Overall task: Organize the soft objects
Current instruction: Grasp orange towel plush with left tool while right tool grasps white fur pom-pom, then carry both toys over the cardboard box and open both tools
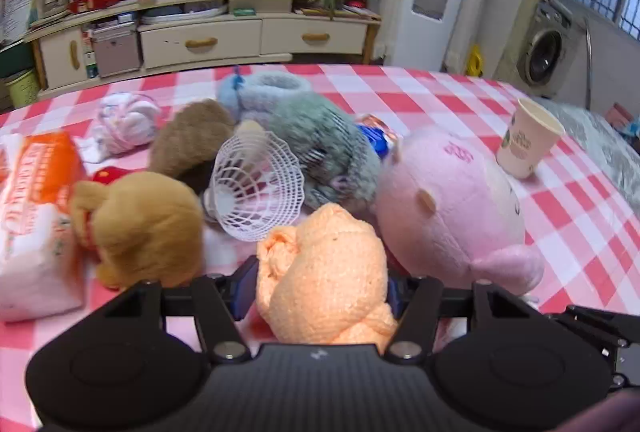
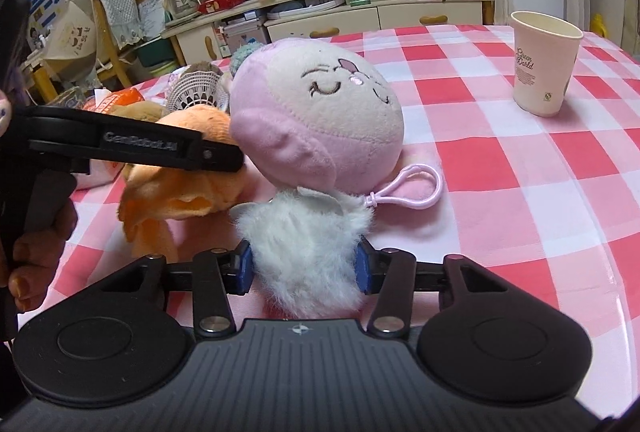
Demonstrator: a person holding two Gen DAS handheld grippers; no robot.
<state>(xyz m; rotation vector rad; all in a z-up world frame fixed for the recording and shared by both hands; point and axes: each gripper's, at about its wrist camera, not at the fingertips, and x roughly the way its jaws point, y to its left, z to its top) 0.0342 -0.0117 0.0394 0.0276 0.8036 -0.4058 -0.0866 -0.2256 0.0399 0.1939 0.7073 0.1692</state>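
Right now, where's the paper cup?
The cream paper cup stands upright on the pink checked tablecloth, far right in both wrist views, apart from and right of the pink plush doll.

Orange cloth (image 1: 324,276), pink plush (image 2: 320,112), red-white-pink checked tablecloth (image 2: 520,172).

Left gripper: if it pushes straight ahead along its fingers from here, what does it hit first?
The left gripper is shut on the orange cloth. Straight ahead, that cloth would probably meet the white mesh cone or the grey furry plush behind it; depth is unclear.
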